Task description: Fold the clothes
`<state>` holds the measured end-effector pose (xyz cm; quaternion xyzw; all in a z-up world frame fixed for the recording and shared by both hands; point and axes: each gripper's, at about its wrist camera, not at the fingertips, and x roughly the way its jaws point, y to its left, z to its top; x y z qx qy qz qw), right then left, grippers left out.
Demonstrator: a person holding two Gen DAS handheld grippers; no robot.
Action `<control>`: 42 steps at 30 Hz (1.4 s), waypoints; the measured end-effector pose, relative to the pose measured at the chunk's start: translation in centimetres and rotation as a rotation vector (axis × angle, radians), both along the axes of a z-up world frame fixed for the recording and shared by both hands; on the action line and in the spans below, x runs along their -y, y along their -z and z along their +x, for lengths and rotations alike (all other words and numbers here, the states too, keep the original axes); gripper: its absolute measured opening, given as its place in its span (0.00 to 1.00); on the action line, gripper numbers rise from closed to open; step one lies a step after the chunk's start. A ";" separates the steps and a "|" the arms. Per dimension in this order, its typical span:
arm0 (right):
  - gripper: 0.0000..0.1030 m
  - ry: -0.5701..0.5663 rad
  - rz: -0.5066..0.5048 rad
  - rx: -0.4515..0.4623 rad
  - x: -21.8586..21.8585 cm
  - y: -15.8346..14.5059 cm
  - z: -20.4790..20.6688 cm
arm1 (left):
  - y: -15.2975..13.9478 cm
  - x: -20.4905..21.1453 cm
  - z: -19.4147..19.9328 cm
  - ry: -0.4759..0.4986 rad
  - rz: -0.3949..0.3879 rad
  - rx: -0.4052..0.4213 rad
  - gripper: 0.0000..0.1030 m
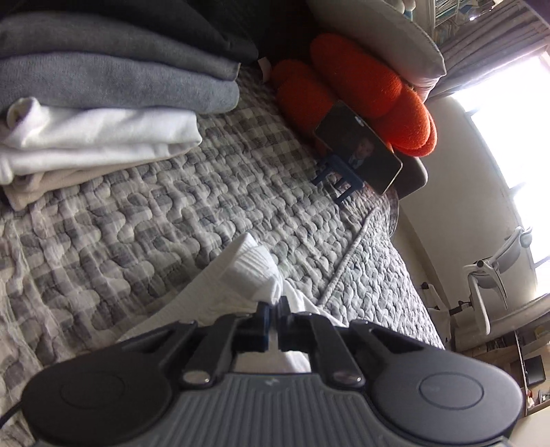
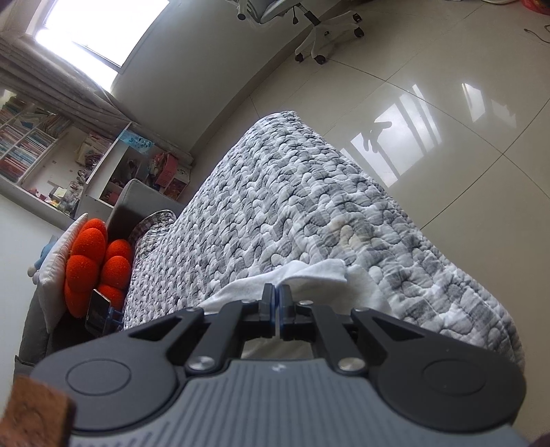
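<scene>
Where visible, leftward only: folded stack (image 1: 103,103)

Daylight floods both views from a blown-out white window (image 1: 508,113) (image 2: 99,24), its panes showing no detail. On the glossy cream floor tiles (image 2: 429,113) below that window the light returns as hard bright glare streaked by dark frame shadows. The grey-and-white checked quilted bedspread (image 1: 144,220) (image 2: 275,206) is evenly lit and sharp. Farthest from the window, the dark folded stack of grey and white clothes (image 1: 103,86) looks soft and dim. Fisheye bending curves walls and floor lines near the edges.
</scene>
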<state>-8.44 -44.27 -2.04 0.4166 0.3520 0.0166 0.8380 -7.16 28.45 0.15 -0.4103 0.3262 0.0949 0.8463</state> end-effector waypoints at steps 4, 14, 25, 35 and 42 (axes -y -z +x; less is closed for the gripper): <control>0.02 -0.007 0.025 0.005 -0.4 -0.7 0.2 | -0.4 -0.8 -1.2 -0.015 -0.026 0.017 0.03; 0.02 -0.028 0.014 -0.044 -0.2 0.1 0.1 | 1.2 -0.8 -4.2 -0.006 -0.019 0.043 0.03; 0.00 -0.007 -0.014 -0.022 -0.1 -0.6 -0.6 | 1.4 -1.7 -4.1 -0.018 -0.029 0.023 0.03; 0.13 0.018 -0.330 0.059 -0.9 -2.9 -4.7 | 2.3 -1.5 -3.9 0.002 -0.029 -0.013 0.03; 0.61 -0.364 -0.592 0.507 -3.6 -11.3 -16.8 | 2.0 -1.3 -3.9 0.016 -0.015 0.001 0.03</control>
